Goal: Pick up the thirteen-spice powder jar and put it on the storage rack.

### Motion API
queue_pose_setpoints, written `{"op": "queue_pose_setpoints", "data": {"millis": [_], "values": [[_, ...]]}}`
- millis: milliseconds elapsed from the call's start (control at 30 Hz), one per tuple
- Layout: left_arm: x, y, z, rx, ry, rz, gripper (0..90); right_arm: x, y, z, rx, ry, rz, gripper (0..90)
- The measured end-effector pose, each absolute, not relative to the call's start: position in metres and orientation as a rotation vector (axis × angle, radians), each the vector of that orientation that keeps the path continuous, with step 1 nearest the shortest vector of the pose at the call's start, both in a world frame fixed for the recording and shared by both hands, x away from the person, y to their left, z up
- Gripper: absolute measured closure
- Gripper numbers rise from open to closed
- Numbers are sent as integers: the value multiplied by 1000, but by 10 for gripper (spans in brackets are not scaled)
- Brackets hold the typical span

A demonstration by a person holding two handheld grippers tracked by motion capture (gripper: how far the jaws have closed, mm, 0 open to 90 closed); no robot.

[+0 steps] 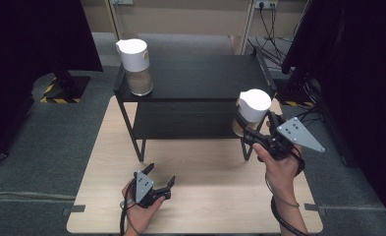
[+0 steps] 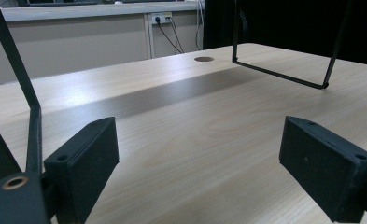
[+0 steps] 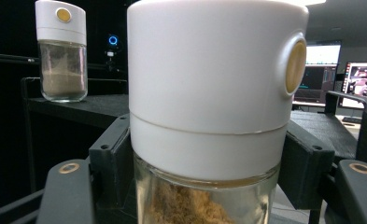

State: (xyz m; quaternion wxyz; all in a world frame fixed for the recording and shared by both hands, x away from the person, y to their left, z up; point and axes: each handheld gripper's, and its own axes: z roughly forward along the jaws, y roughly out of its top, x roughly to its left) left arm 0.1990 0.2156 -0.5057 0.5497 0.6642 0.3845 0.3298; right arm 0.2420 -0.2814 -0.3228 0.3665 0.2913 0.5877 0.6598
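Held jar: glass jar with a white lid (image 3: 217, 88) and a gold button, brown powder inside, sits closest to the lens in the right gripper view, centre frame; in the high view it is right of centre, at the right front corner of the black shelf rack (image 1: 195, 73).
Right gripper: right gripper (image 1: 249, 129) has its fingers (image 3: 110, 161) clenched on that jar, pressing it from both sides just under the lid.
Left gripper: left gripper (image 1: 160, 175) at lower centre of the high view, resting low over the desk (image 1: 205, 196); its fingers (image 2: 85, 163) stand released and wide apart, nothing between them.
Second jar: matching jar (image 1: 135, 66) stands upright on the rack's top board, upper left of the frame, well apart from the held one.
Progress: judging by the layout, one jar is already placed on top, and the second is gripped but not yet set down; placing and letting go look to be what is left.
Hard to tell: whether the held jar's base touches any surface, since its bottom is cut off or covered by the gripper; the rack's lower shelf is in shadow.
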Motion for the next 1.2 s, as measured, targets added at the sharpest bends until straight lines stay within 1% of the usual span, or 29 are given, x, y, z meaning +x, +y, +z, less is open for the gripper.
{"op": "queue_pose_setpoints", "data": {"millis": [1200], "values": [[199,215,-506,1573,911,780,113,253,-274,-293,728,1461,1711,310]]}}
